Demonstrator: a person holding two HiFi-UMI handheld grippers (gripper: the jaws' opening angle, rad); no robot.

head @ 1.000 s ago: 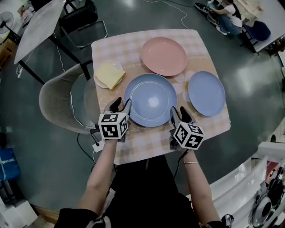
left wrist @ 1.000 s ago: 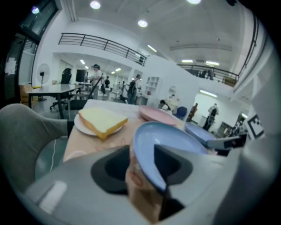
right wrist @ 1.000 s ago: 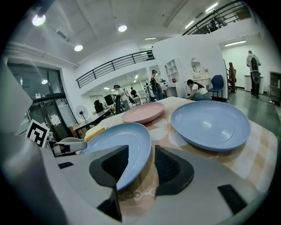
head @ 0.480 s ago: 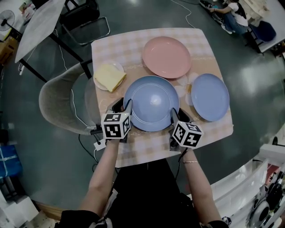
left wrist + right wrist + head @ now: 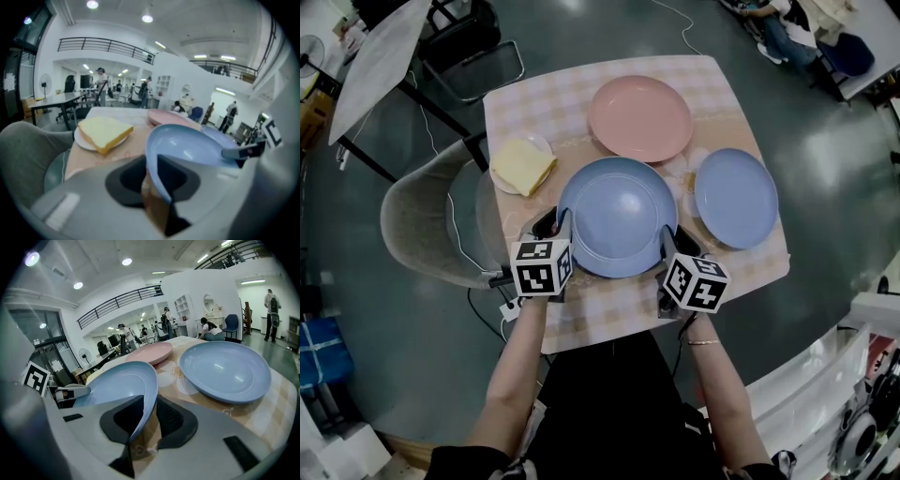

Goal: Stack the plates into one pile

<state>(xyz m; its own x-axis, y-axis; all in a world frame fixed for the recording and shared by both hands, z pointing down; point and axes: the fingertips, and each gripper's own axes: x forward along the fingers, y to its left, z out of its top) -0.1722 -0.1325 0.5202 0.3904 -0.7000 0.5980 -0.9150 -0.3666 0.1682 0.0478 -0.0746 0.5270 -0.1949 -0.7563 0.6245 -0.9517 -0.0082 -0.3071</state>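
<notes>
A square worktop [image 5: 525, 98] under a pale pink-and-cream checked cloth stands on a dark, glossy floor [image 5: 581, 33], with a grey shell chair [image 5: 417, 211] just beside its left edge. The gripper views look out on a bright white hall with railed balconies, ceiling lamps and distant people. On the cloth lie smooth round plates with shallow raised rims: a pink plate [image 5: 639, 118] at the far side, a small blue plate [image 5: 735, 197] to the right, and a little white plate [image 5: 539, 142] at the left bearing a thick yellow slab [image 5: 523, 162] (bread or sponge, hard to say). The large blue plate [image 5: 617, 216] sits nearest the person, close to the front edge. The left gripper [image 5: 557, 221] and right gripper [image 5: 677, 240], whose jaws have just been closing, each pinch its rim, one on its left side and one on its right.
</notes>
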